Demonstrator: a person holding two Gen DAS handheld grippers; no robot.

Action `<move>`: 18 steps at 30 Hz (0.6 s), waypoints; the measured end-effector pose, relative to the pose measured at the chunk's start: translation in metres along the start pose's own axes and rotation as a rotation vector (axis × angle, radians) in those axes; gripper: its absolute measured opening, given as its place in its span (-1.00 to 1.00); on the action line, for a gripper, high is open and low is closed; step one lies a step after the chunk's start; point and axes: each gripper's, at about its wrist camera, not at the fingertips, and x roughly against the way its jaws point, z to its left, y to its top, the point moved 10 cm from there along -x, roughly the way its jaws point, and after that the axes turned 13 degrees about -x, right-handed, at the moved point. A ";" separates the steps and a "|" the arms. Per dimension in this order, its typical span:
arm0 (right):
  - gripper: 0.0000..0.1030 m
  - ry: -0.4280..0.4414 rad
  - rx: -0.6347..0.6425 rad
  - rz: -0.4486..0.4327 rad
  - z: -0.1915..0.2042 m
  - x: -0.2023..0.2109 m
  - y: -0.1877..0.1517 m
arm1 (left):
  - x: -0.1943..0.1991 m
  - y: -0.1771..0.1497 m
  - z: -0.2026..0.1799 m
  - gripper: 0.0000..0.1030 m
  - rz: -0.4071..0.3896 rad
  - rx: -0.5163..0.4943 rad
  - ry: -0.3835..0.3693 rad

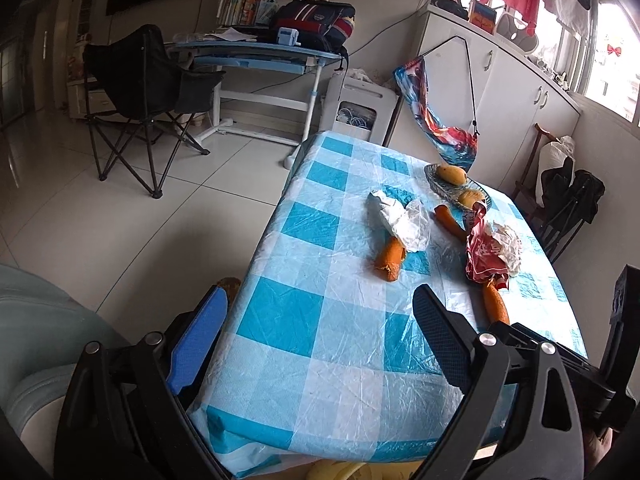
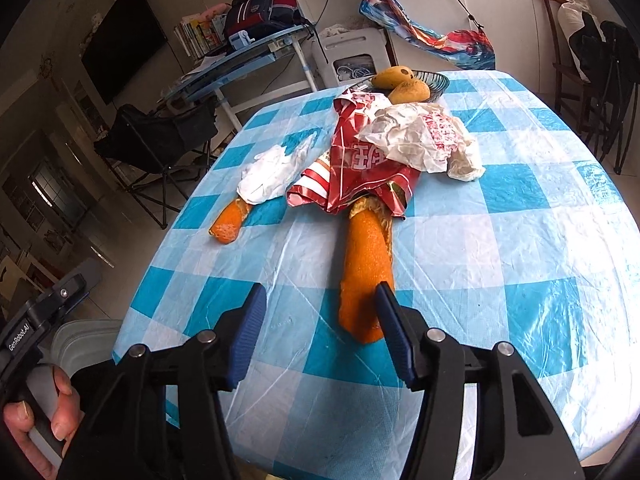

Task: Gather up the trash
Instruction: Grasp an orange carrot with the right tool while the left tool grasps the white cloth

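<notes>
Only the left wrist view takes in the tiled floor, the folding chair (image 1: 140, 92) and the person's pale sleeve (image 1: 36, 320) at the lower left; there the left gripper (image 1: 320, 320) stands wide with nothing between its ribbed blue pads, over the near end of the table (image 1: 320, 360). The right wrist view comes closer to the trash: the right gripper (image 2: 320, 316) is partly open, its jaws empty, with the tip of a long orange peel (image 2: 366, 276) lying just beside the right-hand finger; I cannot tell whether they touch. The peel's far end runs under a crinkled red-and-white wrapper (image 2: 360, 168), which carries a crumpled white paper (image 2: 420, 140). A second peel (image 2: 230, 222) pokes from a white bag (image 2: 272, 176) to the left. Beyond sits a wire basket (image 2: 436, 80) holding two yellow fruits (image 2: 408, 90). The table wears a glossy, wrinkled blue-and-white checked plastic cloth.
</notes>
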 end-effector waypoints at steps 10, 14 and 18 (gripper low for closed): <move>0.07 -0.039 0.023 -0.057 -0.009 0.002 0.009 | -0.103 0.052 -0.052 0.76 0.081 -0.128 -0.036; -0.04 -0.029 -0.008 -0.032 -0.014 -0.010 0.011 | -0.142 0.062 -0.066 0.76 0.158 -0.166 -0.035; -0.47 -0.013 0.001 -0.018 -0.011 -0.014 0.010 | -0.172 0.062 -0.081 0.41 0.235 -0.244 -0.038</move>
